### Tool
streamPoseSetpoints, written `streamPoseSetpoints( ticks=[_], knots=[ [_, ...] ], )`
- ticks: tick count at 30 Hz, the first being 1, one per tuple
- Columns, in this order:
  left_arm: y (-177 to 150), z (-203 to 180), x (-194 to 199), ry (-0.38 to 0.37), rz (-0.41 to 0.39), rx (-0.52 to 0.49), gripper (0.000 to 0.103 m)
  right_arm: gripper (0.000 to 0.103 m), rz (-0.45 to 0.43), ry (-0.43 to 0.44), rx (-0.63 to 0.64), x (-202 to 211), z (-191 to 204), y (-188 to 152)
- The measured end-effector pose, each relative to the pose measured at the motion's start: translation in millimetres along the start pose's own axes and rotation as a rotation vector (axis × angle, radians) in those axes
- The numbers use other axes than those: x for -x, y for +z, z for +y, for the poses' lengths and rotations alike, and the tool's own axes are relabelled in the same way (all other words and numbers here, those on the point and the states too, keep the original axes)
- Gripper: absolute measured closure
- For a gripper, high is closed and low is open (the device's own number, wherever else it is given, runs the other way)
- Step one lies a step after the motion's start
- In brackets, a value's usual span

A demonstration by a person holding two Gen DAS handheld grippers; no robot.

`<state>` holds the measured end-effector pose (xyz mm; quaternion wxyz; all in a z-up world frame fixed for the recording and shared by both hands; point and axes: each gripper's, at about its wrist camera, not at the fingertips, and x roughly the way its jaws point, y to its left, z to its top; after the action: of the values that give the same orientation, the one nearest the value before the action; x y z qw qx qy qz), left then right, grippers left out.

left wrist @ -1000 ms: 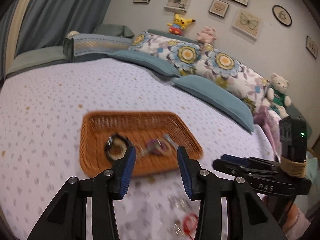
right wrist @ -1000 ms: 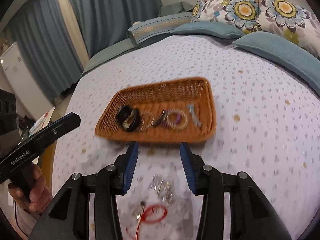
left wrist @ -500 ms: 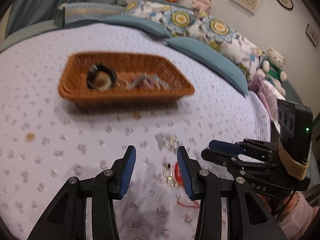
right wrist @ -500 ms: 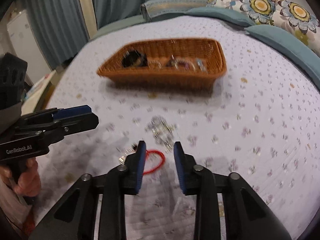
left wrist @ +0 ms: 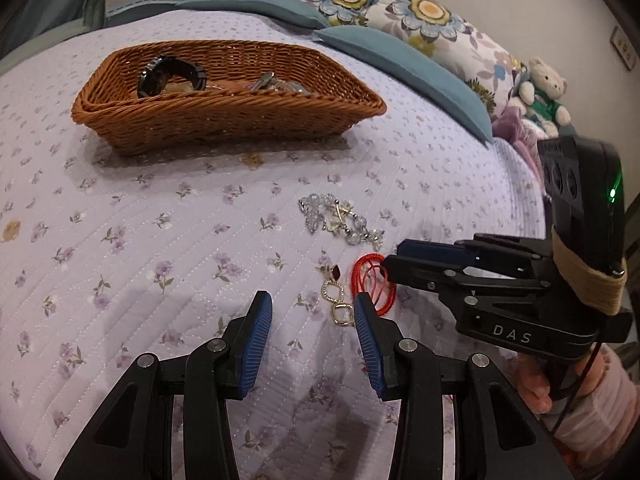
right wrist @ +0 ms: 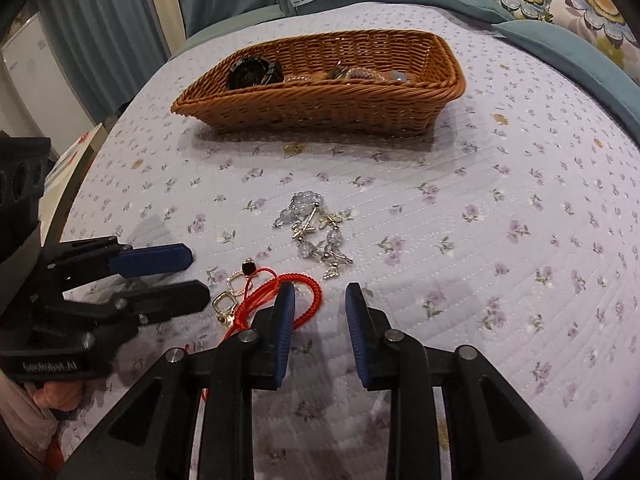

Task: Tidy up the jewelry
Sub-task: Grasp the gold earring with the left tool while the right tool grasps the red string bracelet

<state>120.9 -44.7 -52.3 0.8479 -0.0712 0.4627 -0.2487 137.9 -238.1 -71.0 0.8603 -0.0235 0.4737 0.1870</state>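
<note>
A brown wicker basket (left wrist: 224, 120) (right wrist: 320, 108) on the bed holds a black watch (left wrist: 172, 74) (right wrist: 254, 72) and other jewelry. On the quilt in front lie a clear bead bracelet (left wrist: 340, 220) (right wrist: 316, 228), a red cord bracelet (left wrist: 372, 280) (right wrist: 296, 292) and gold earrings (left wrist: 336, 296) (right wrist: 234, 288). My left gripper (left wrist: 312, 312) is open and low, with the earrings just beyond its right finger. My right gripper (right wrist: 320, 296) is open and empty, its left finger over the red cord. Each gripper shows in the other's view (left wrist: 400, 260) (right wrist: 192, 272).
The bed has a lilac flowered quilt (left wrist: 120, 240) (right wrist: 500, 220). Blue and flowered pillows (left wrist: 400, 52) and a teddy bear (left wrist: 546, 92) lie behind the basket. Blue curtains (right wrist: 120, 20) hang at the left, past the bed's edge.
Both grippers have come down and forward from above the basket to the loose jewelry on the quilt. The right gripper closed partly, then opened wider again.
</note>
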Motion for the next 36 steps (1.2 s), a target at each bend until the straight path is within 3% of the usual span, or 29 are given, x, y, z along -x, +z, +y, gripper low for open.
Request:
streamPoseSetpoints(
  ticks=[4, 6, 14, 20, 23, 27, 36],
  knots=[
    [0, 0, 1, -0.005, -0.004, -0.002, 0.059, 0.074, 0.002, -0.05, 0.04, -6, 9, 1],
    [0, 0, 1, -0.009, -0.003, -0.005, 0.059, 0.095, 0.006, -0.081, 0.068, -8, 14, 1],
    [-3, -20, -4, -0.016, 0.025, -0.092, 0.059, 0.096, 0.02, -0.165, 0.085, 4, 0, -8],
    [-5, -31, -13, 0.039, 0.044, -0.14, 0.063, 0.095, 0.019, -0.15, 0.067, 8, -9, -12],
    [-3, -31, -17, 0.046, 0.048, -0.129, 0.066, 0.093, 0.026, -0.151, 0.059, 5, -7, -11],
    [-1, -30, -22, 0.075, 0.048, -0.122, 0.082, 0.093, 0.031, -0.143, 0.049, 3, -8, -9],
    [-4, -21, -9, 0.063, 0.034, -0.088, 0.086, 0.09, 0.018, -0.138, 0.062, -1, -9, -8]
  ],
)
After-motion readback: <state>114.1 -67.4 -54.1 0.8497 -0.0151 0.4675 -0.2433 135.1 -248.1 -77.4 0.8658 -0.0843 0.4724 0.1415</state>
